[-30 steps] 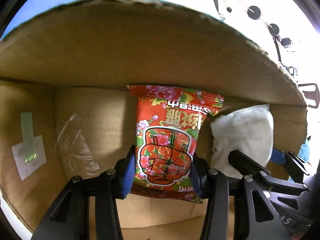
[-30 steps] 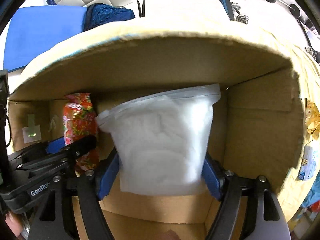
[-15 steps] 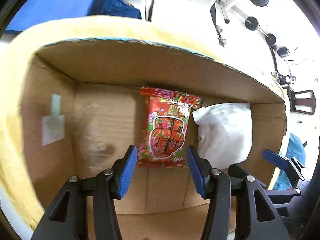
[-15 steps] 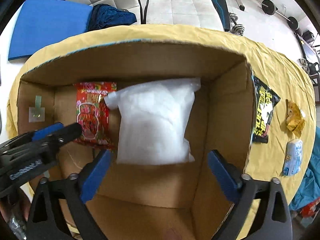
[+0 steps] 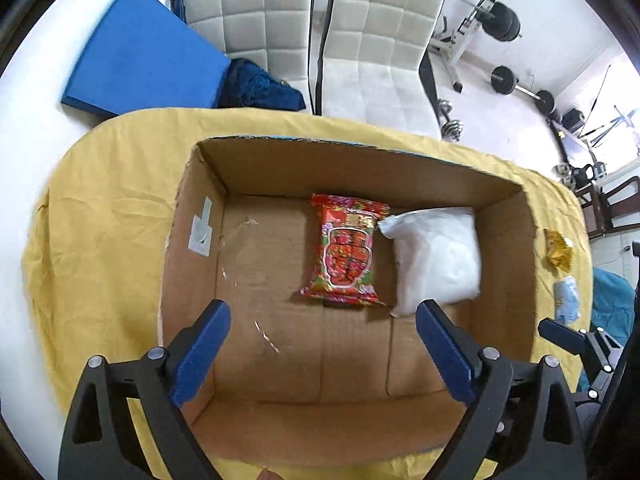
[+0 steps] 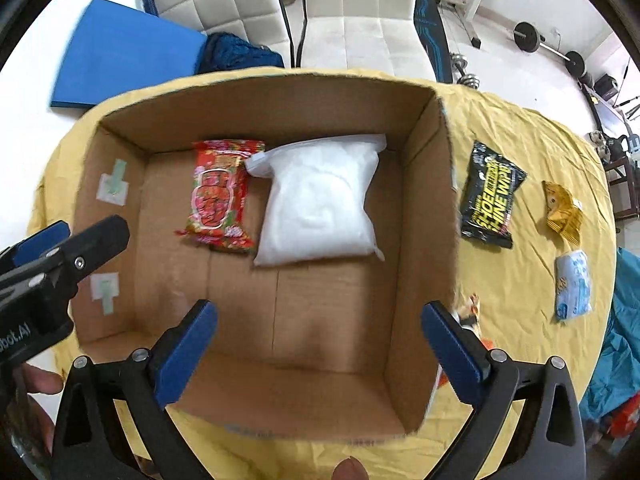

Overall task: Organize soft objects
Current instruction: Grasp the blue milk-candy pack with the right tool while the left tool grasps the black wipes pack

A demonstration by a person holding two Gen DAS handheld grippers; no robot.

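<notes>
Your left gripper (image 5: 322, 346) wide and empty at lower frame, your right gripper (image 6: 320, 344) wide and empty too, red pack (image 6: 218, 194) and white bag (image 6: 320, 200) lying side by side, touching, mid-frame in the box (image 6: 424, 216), black pack (image 6: 490, 196) on yellow cloth (image 6: 520, 312) at right.

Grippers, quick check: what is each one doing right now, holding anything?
Left gripper: open, holding nothing, above the cardboard box.
Right gripper: open, holding nothing; the white bag lies in the box.
</notes>
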